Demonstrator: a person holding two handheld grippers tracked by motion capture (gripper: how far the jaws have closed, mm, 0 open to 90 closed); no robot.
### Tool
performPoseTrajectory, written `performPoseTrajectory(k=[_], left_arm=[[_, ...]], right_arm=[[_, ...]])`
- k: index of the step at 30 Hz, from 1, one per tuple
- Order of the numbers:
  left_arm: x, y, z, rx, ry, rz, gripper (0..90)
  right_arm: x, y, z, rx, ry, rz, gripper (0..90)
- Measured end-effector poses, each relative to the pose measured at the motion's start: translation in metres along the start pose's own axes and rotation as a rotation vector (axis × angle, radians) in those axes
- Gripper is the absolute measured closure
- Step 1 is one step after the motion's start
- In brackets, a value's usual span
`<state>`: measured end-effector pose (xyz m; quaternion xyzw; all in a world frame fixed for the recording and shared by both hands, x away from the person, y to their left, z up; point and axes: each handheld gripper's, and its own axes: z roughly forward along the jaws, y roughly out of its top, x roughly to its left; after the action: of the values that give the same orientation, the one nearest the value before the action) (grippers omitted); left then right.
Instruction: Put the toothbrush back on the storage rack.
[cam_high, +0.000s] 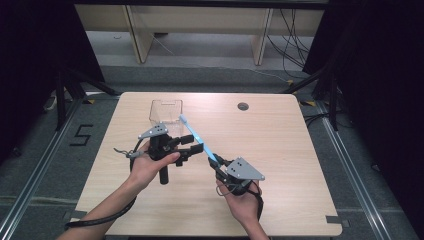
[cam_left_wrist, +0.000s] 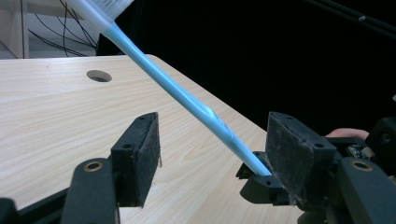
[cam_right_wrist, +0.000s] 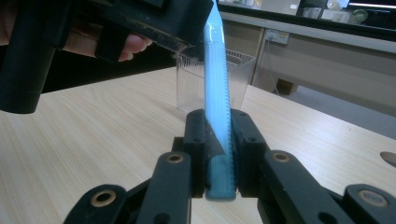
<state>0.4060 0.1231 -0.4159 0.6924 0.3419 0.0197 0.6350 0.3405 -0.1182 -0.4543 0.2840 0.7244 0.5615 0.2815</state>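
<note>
- Toothbrush (cam_high: 198, 140), light blue, slanting above the wooden table (cam_high: 280, 150), its handle end being pinched in the right gripper (cam_high: 218, 166) and its head reaching toward the clear plastic box (cam_high: 166, 111) at the far side.
- Showing up close in the right gripper view: ribbed handle (cam_right_wrist: 217, 130) sitting tight between the two black jaws, box (cam_right_wrist: 212, 84) standing behind it on the table.
- Showing in the left gripper view: left gripper (cam_left_wrist: 210, 154) with jaws spread wide, toothbrush (cam_left_wrist: 177, 98) crossing between them, touching neither pad as far as can be told.
- Showing from the high view alone: both hands together, left hand (cam_high: 150, 167) wrapping its gripper's grip (cam_high: 192, 145), right hand (cam_high: 242, 200) holding its gripper from below, forearms coming in from the near edge.
- Also lying on the table: a round cable hole (cam_high: 243, 106) near the far edge.
</note>
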Motion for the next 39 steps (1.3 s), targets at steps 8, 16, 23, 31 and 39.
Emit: performPoseTrajectory(k=[8, 16, 23, 31, 39], left_arm=[[-0.002, 0.001, 0.004, -0.006, -0.016, -0.018, 40.4], [-0.002, 0.003, 0.007, -0.024, -0.029, -0.037, 48.3], [-0.002, 0.004, 0.006, -0.058, -0.044, -0.047, 56.5], [-0.005, 0.005, 0.006, -0.090, -0.067, -0.033, 71.0], [-0.012, 0.006, 0.005, -0.092, -0.101, 0.015, 81.6]], right_arm=[[0.001, 0.001, 0.001, -0.001, -0.007, -0.007, 78.9], [0.003, 0.002, 0.001, 0.009, -0.007, -0.013, 78.9], [0.003, 0.002, 0.001, 0.001, -0.011, -0.019, 78.8], [0.006, 0.001, 0.003, 0.022, -0.017, -0.040, 78.6], [0.010, 0.000, 0.008, 0.042, 0.001, -0.079, 70.3]])
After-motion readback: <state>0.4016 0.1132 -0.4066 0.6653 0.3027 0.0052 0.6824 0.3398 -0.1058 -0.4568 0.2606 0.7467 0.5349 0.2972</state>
